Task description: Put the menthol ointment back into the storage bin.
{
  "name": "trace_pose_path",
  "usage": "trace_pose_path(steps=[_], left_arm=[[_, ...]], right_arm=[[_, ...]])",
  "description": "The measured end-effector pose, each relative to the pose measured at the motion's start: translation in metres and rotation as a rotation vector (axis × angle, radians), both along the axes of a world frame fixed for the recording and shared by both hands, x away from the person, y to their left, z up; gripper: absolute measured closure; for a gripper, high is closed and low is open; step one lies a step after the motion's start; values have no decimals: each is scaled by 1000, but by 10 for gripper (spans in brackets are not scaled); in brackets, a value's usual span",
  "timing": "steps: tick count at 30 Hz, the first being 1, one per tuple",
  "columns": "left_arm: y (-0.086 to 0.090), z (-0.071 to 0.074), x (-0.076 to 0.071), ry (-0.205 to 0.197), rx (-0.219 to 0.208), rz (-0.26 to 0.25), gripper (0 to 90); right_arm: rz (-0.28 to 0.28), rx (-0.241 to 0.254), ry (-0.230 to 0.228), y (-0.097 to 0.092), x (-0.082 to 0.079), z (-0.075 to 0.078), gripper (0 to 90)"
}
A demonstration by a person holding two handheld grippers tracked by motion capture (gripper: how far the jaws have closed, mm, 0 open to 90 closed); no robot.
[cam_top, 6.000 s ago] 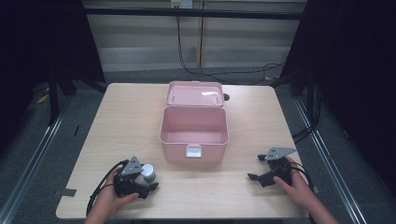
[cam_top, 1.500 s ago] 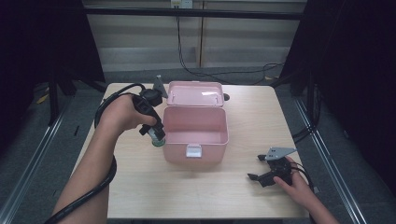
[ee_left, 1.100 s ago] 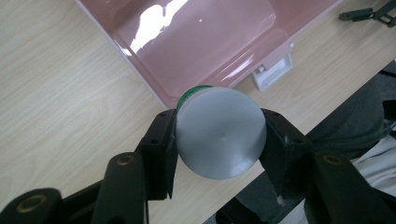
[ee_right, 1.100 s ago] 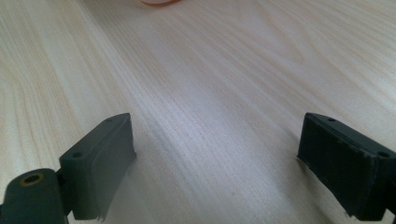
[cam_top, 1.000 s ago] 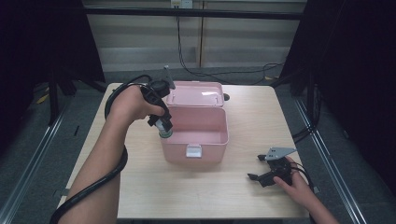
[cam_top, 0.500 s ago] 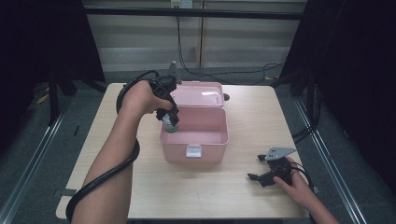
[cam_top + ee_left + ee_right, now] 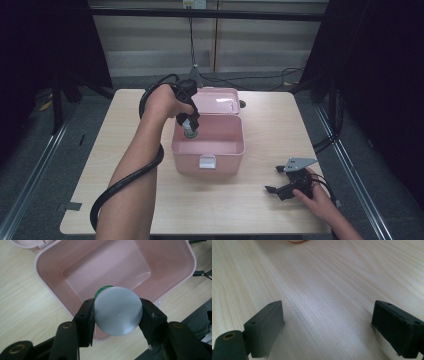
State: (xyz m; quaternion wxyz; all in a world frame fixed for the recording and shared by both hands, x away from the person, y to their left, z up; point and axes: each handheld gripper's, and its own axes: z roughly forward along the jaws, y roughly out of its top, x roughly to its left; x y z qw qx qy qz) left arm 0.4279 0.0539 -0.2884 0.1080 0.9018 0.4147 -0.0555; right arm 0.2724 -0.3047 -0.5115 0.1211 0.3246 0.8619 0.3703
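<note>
While our left gripper [image 7: 117,315] clamps a small jar [image 7: 117,311] between its two black jaws, we see the jar's pale grey round end facing the camera at the centre of the left gripper view, with a sliver of green showing at its upper left edge. In the high view that gripper [image 7: 190,127] points down, just left of frame centre, and holds the jar [image 7: 189,131] over the left part of the open pink box [image 7: 208,151]. Whether the jar touches the box floor we cannot tell. Behind the jar in the left gripper view, the box [image 7: 50,275] shows a bare pink floor, and its rim runs from the upper left of the frame to the right edge. The box lid [image 7: 220,101] lies open just above the box in the high view. Our left hand [image 7: 162,102] grips the tool from the upper left, and its black cable [image 7: 125,182] loops down along the forearm toward the lower left.

Our right gripper [image 7: 282,189] rests on the table [image 7: 280,125] at the lower right of the high view, well apart from the box, with our right hand [image 7: 316,196] on it. Its jaws stand wide apart with only bare wood between them in the right gripper view [image 7: 332,327].
</note>
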Motion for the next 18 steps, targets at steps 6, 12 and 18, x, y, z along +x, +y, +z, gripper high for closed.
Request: trace_pose_path(steps=[6, 12, 18], left_arm=[[-5, -5, 5, -10, 2, 4, 499], [-9, -10, 9, -7, 4, 12, 499], [-15, -14, 12, -5, 9, 16, 499]], right_arm=[[0, 0, 0, 0, 0, 0, 101], [-1, -1, 1, 0, -1, 0, 101], [-1, 0, 1, 0, -1, 0, 100]])
